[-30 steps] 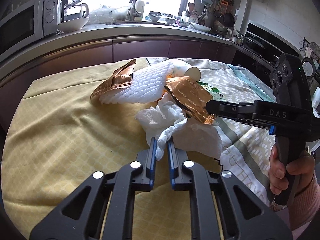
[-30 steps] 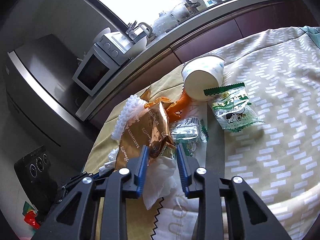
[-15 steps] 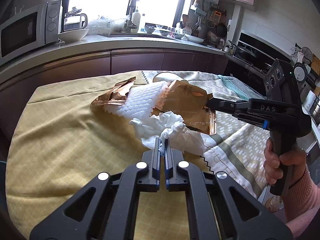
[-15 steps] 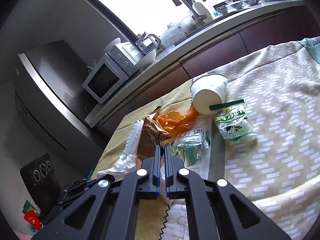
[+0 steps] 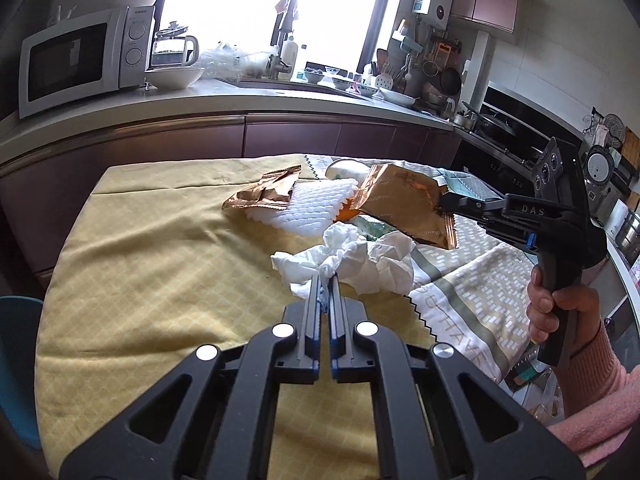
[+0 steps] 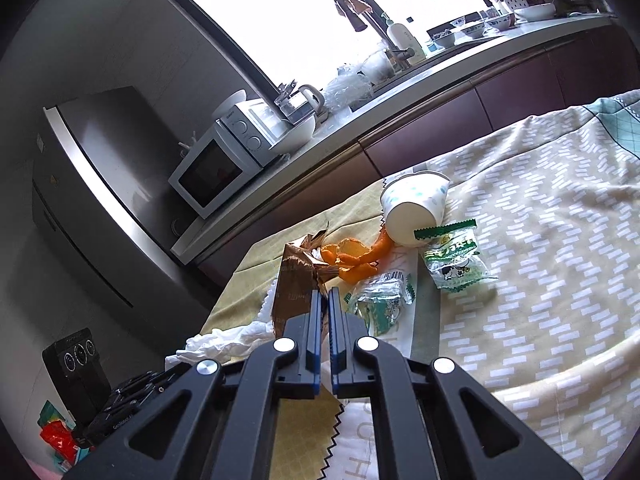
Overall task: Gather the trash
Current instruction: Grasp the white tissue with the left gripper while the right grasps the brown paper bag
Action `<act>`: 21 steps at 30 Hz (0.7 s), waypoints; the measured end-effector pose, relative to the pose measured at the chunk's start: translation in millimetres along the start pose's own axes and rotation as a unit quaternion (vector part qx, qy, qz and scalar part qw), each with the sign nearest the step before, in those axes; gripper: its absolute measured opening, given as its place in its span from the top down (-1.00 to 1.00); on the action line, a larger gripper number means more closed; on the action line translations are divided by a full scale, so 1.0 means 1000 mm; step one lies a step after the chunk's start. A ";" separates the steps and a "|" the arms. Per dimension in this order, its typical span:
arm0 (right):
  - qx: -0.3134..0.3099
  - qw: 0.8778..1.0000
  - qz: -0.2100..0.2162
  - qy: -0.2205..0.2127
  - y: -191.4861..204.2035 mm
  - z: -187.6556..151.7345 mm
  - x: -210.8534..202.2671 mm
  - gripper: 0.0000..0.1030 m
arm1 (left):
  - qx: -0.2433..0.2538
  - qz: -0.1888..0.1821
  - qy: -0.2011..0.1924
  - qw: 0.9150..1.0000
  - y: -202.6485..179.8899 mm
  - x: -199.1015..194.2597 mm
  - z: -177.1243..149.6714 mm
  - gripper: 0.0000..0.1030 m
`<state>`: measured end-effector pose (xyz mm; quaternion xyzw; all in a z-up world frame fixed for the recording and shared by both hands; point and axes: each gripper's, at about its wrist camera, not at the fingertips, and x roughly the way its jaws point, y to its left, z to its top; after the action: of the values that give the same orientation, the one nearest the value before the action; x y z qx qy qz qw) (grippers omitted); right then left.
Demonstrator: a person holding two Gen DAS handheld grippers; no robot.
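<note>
My left gripper [image 5: 328, 280] is shut on a crumpled white tissue [image 5: 352, 258] and holds it just over the yellow tablecloth [image 5: 160, 280]. My right gripper [image 6: 325, 296] is shut on a copper foil wrapper [image 6: 294, 288], lifted clear of the pile; it also shows in the left wrist view [image 5: 404, 204], with the right gripper [image 5: 446, 202] at its right edge. Orange peel [image 6: 356, 258], a tipped paper cup [image 6: 414, 208] and two green snack packets [image 6: 456, 260] lie on the cloth. A second copper wrapper [image 5: 264, 192] and white foam netting [image 5: 316, 208] lie further back.
A kitchen counter [image 5: 240, 96] with a microwave [image 5: 84, 60], kettle and dishes runs behind the table. A stove [image 5: 504, 136] stands to the right. A fridge [image 6: 100, 184] stands at the left in the right wrist view. A blue chair edge [image 5: 20, 360] is at the table's left.
Both grippers closed: the left on the tissue, the right on the copper wrapper. Both then lifted and drew back, and the wrapper rose off the pile.
</note>
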<state>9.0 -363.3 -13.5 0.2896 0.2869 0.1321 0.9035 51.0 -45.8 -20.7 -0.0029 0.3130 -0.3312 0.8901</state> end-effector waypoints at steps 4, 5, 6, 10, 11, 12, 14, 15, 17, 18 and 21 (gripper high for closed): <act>-0.001 1.000 0.002 -0.008 0.003 0.002 -0.008 0.95 | -0.005 0.004 -0.006 1.000 0.008 -0.014 -0.003 0.93; -0.004 1.000 0.005 -0.009 0.005 0.002 -0.009 0.95 | -0.006 0.006 -0.007 1.000 0.010 -0.018 -0.004 0.93; -0.007 1.000 0.006 -0.010 0.007 0.002 -0.010 0.95 | -0.007 0.008 -0.008 1.000 0.011 -0.021 -0.005 0.93; -0.020 1.000 0.022 -0.005 0.022 0.002 -0.006 0.95 | -0.013 0.018 -0.014 1.000 0.018 -0.034 -0.009 0.93; -0.023 0.999 0.027 -0.003 0.027 0.001 -0.003 0.95 | -0.015 0.019 -0.016 1.000 0.020 -0.037 -0.010 0.93; -0.026 0.999 0.031 0.001 0.031 0.001 -0.001 0.95 | -0.017 0.021 -0.018 0.999 0.022 -0.041 -0.010 0.93; -0.030 0.999 0.041 0.008 0.039 -0.001 0.006 0.95 | -0.020 0.028 -0.024 0.999 0.025 -0.047 -0.011 0.93; -0.031 0.998 0.045 0.011 0.043 -0.002 0.010 0.95 | -0.022 0.030 -0.027 0.999 0.027 -0.051 -0.011 0.93; -0.033 0.998 0.056 0.021 0.049 -0.005 0.018 0.95 | -0.026 0.038 -0.032 0.998 0.032 -0.059 -0.011 0.94; -0.035 0.997 0.060 0.025 0.053 -0.006 0.022 0.95 | -0.027 0.041 -0.036 0.998 0.034 -0.063 -0.011 0.94; -0.042 0.996 0.074 0.041 0.066 -0.012 0.035 0.95 | -0.032 0.053 -0.045 0.997 0.042 -0.074 -0.011 0.94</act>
<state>25.3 -290.5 2.6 0.2667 0.2957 0.2225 0.8899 26.0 33.2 2.9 -0.0301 0.2827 -0.2732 0.9190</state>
